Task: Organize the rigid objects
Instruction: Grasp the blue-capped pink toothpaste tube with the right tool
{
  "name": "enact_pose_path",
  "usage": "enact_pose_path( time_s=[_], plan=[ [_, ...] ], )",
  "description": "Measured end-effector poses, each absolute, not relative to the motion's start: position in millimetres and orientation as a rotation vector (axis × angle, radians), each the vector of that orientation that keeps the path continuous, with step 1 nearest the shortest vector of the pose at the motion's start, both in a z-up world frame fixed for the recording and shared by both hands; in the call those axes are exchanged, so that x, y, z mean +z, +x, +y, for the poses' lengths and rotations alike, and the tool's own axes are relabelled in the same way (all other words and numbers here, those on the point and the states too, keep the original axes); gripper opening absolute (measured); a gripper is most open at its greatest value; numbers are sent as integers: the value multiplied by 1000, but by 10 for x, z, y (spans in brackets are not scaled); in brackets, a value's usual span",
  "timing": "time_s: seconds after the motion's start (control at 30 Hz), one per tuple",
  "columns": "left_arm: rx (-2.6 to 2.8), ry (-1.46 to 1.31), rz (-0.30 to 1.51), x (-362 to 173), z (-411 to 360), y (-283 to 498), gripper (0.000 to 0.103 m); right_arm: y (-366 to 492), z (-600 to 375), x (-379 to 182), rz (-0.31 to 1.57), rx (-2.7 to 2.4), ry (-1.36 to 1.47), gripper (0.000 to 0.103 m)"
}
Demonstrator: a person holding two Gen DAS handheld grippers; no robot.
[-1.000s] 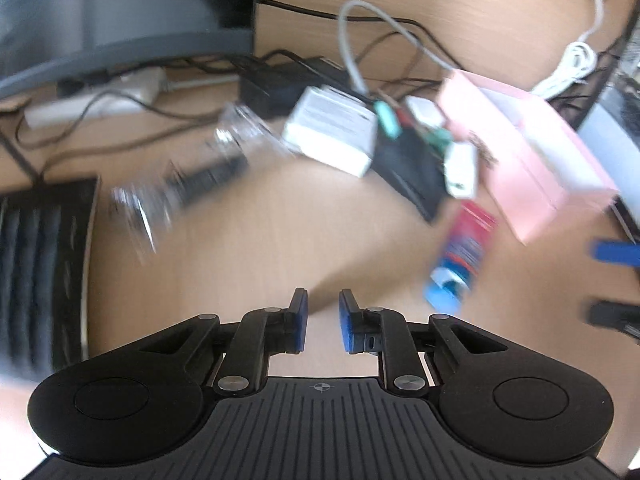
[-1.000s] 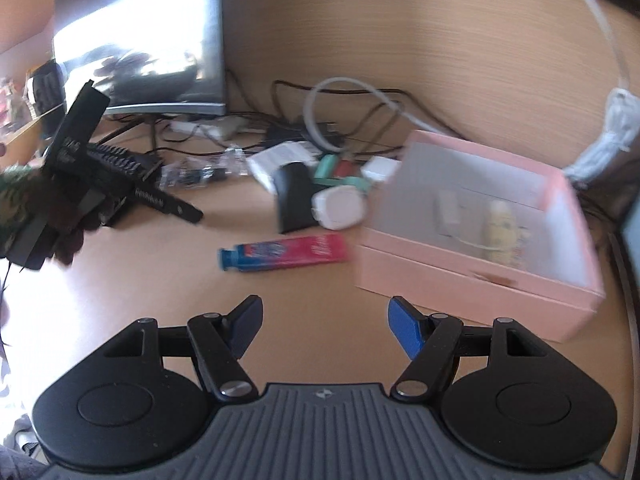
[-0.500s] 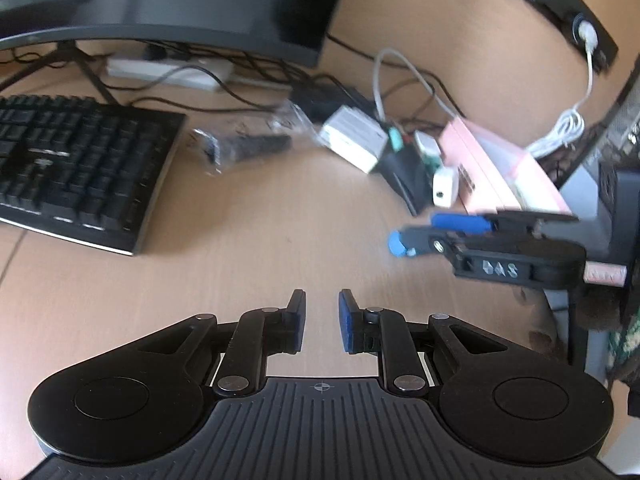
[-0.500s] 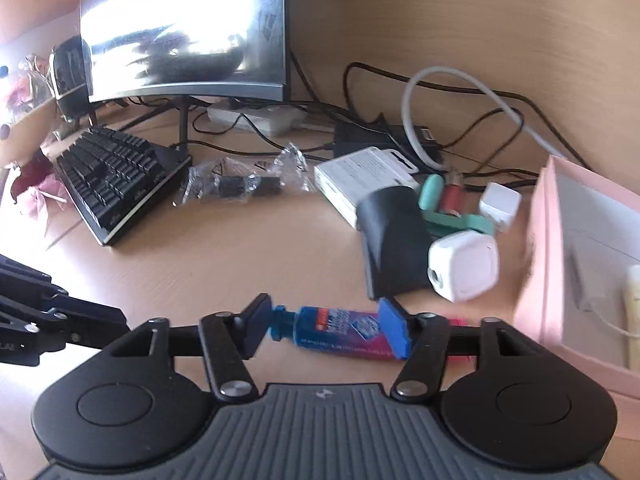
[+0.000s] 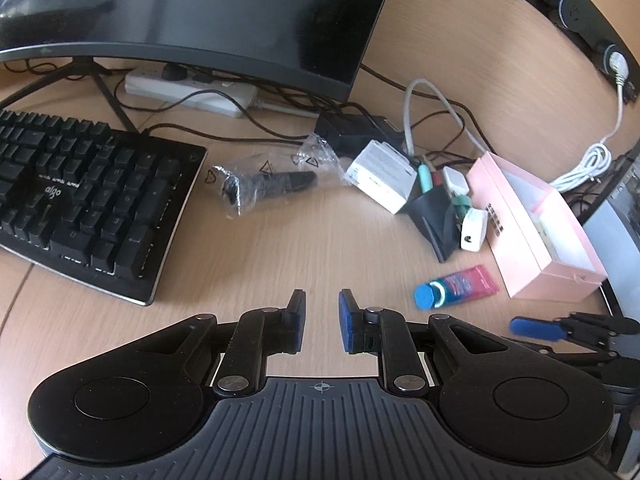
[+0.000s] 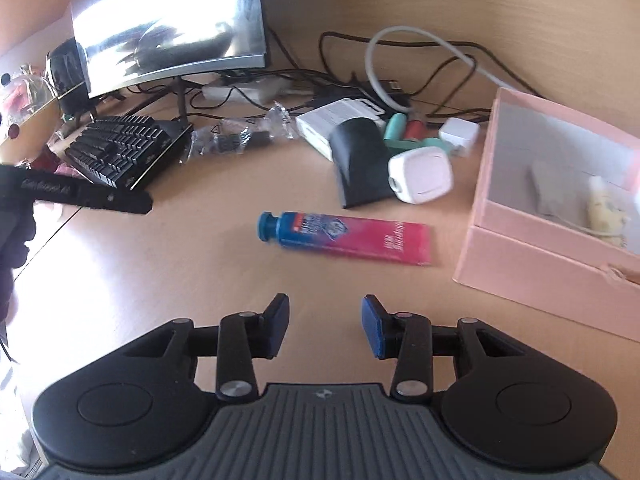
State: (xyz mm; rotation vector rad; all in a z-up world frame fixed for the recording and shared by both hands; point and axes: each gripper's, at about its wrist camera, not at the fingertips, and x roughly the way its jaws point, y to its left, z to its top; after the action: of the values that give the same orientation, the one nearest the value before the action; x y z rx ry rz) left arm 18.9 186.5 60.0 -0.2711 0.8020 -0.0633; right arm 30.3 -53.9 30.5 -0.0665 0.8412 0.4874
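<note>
Light wood desk (image 5: 280,248), matching wood wall (image 6: 440,0); bright glare on monitor (image 6: 168,24).

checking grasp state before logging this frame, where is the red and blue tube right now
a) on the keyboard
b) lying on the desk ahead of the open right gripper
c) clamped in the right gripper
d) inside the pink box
b: the tube lies flat on the desk, clear of the open right gripper, beside the pink box.
</note>
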Motion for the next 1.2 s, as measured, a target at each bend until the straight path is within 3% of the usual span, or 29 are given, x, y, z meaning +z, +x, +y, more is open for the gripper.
enact_pose_path(
  time_s=[0.07,0.13,0.23,0.53,0.77,0.93,1.0,1.1,1.2],
  plan=[
    [-52,-262,803,596,1819,200,20,298,-558,343,829,461,-63,47],
    [-32,-252,800,595,1785,186,20,333,-537,379,813,434,-53,61],
    [10,-258,791,597,1775,116,20,471,-459,392,812,377,7,63],
    [29,-214,764,667,1824,88,20,879,-120,284,783,278,55,65],
    [-55,23,759,776,1801,939,21,862,-127,311,811,345,63,63],
    [-110,190,888,674,1902,1503,22,536,-286,424,795,444,-11,62],
    [-120,200,902,620,1935,1627,24,420,-354,454,778,461,-63,62],
    [-148,178,932,559,1968,1780,37,290,-466,457,759,454,-131,62],
    [-152,179,945,510,1968,1877,39,276,-586,450,777,431,-116,62]
  ],
)
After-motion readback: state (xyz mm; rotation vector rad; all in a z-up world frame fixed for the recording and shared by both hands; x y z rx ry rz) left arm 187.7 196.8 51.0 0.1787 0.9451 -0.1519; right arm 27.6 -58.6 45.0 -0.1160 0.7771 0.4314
